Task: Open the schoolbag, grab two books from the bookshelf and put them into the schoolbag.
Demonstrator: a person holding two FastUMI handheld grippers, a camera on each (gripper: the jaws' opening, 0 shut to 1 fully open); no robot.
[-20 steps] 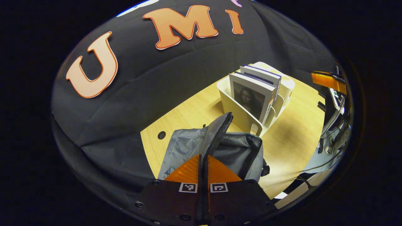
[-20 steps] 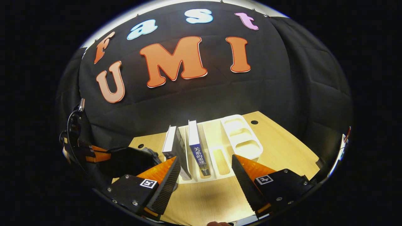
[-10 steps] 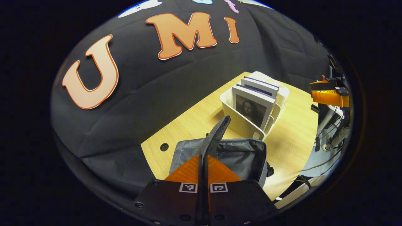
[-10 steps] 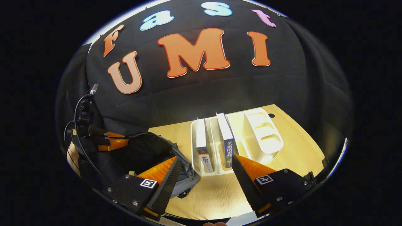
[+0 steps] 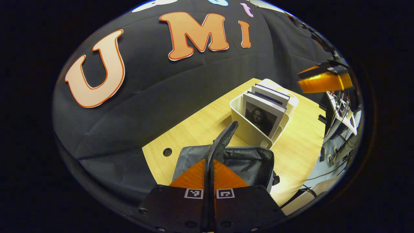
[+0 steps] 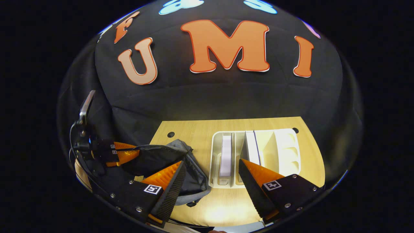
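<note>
- Presently, we find the left gripper point(image 5: 209, 161) clenched, both fingers pressed on the raised flap point(image 5: 223, 139) of the grey schoolbag point(image 5: 250, 163), which it holds upright directly ahead of its tips.
- In the right gripper view, that same gripper point(image 6: 124, 153) sits to the left, holding the bag's edge up; the schoolbag point(image 6: 190, 174) mouth appears dark and open.
- The right gripper point(image 6: 210, 181) is released, fingers spread wide and grasping nothing; it hangs above the table point(image 6: 194, 132).
- The white bookshelf point(image 6: 284, 152) lies ahead of and between the right gripper's fingers, just beside the bag.
- Two books stand upright in separate slots: the left book point(image 6: 225, 155) between the fingers, the right book point(image 6: 251, 150) just above the right finger's tip.
- From the left gripper, the bookshelf point(image 5: 247, 129) stands beyond the bag, the portrait-cover book point(image 5: 262, 115) foremost.
- We judge the opening step done; both books remain shelved, and we see nothing inside the bag, though its interior is too dark to confirm.
- Remaining, in our judgement: grasp each book and place both inside.
</note>
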